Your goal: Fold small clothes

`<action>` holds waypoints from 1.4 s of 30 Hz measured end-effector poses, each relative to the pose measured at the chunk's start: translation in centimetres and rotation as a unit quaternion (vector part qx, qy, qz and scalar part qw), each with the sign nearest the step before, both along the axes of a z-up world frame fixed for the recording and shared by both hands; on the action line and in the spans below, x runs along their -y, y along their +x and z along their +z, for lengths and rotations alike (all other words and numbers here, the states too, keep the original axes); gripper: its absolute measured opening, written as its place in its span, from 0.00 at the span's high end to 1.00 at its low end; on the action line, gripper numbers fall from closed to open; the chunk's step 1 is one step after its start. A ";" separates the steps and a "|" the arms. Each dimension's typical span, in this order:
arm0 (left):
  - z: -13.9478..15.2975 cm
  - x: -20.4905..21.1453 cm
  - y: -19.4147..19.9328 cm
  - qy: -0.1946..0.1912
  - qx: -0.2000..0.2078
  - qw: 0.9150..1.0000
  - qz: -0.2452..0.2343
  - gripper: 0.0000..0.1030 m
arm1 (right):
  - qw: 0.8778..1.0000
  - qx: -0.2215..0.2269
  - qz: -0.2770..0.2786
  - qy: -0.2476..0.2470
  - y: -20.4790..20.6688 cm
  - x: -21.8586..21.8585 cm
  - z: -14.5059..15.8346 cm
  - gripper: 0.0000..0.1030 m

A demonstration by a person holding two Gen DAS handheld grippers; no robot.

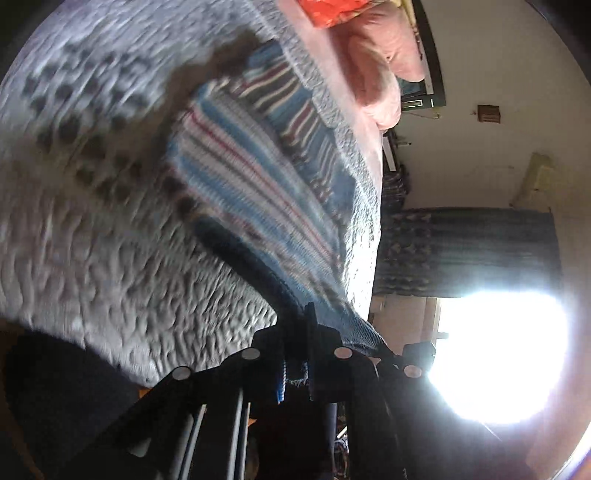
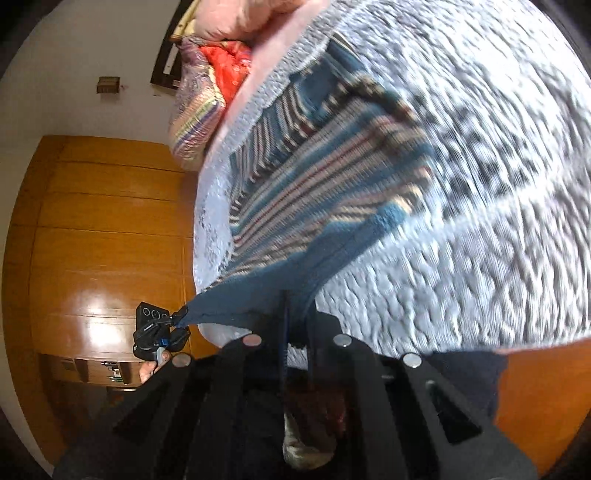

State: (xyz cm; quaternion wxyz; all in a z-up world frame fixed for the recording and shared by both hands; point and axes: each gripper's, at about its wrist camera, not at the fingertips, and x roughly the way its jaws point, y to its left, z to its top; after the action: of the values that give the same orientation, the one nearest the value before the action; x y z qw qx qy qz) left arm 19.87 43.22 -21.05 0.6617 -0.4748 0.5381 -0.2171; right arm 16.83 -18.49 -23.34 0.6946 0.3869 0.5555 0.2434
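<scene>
Fingers of the left gripper (image 1: 295,339) are pinched together on the dark blue hem corner of a striped knitted sweater (image 1: 251,177), the knit bunched between them and a bit of blue edge poking out behind the clamp. The right gripper (image 2: 295,317) is likewise clamped on the same hem, its jaws closed over the dark blue band at the other corner. In the right wrist view the left gripper (image 2: 162,332) shows at the far end of the hem, which runs taut between the two grippers, just off the near edge of the bed.

From the hem the sweater (image 2: 325,177) stretches away across the bed, its blue, white and red stripes fanning out toward the far side, with a sleeve lying at an angle beyond the body. It rests on a grey-white textured blanket (image 1: 92,221) with a band of dark checks, which covers most of the bed. Both views are blurred, so finer knit detail cannot be made out.

At the head of the bed lie a pink pillow (image 1: 380,62) and a red patterned cloth (image 1: 332,11). Past the bed's edge stand a wooden wardrobe (image 2: 103,229), a dark blue curtain (image 1: 469,251) and a bright window (image 1: 498,354).
</scene>
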 end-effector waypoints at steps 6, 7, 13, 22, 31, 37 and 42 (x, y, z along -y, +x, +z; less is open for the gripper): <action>0.9 -0.2 6.2 0.003 0.002 1.000 0.009 0.92 | 1.000 0.012 0.002 -0.023 6.2 -0.4 1.5 0.94; 0.7 -0.5 7.0 0.004 0.000 1.000 0.011 0.92 | 1.000 0.011 0.000 -0.025 7.1 -0.5 1.5 0.94; -1.3 -0.5 14.3 0.020 -0.023 0.999 0.022 0.92 | 0.999 0.002 -0.003 -0.041 14.4 -1.5 0.2 0.94; -6.9 0.0 23.3 0.058 -0.071 0.996 0.017 0.92 | 0.997 -0.043 0.000 -0.063 24.3 -2.8 -5.9 0.94; -9.6 0.6 27.3 0.084 -0.054 0.995 -0.028 0.64 | 0.999 -0.049 -0.015 -0.012 28.2 -1.0 -8.6 0.56; -3.4 0.5 25.5 0.167 0.090 0.978 -0.083 0.45 | 0.991 0.062 0.051 -0.108 27.2 -1.1 -4.5 0.56; -4.5 2.7 26.8 0.245 0.112 0.951 -0.150 0.45 | 0.970 0.116 0.099 -0.191 27.1 -3.9 -5.4 0.55</action>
State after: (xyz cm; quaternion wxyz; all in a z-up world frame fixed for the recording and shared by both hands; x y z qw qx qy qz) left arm 46.65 40.53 -25.56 0.7736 -0.1846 0.5620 -0.2272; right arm 43.97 -14.58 -28.74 0.7879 0.1593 0.5428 0.2432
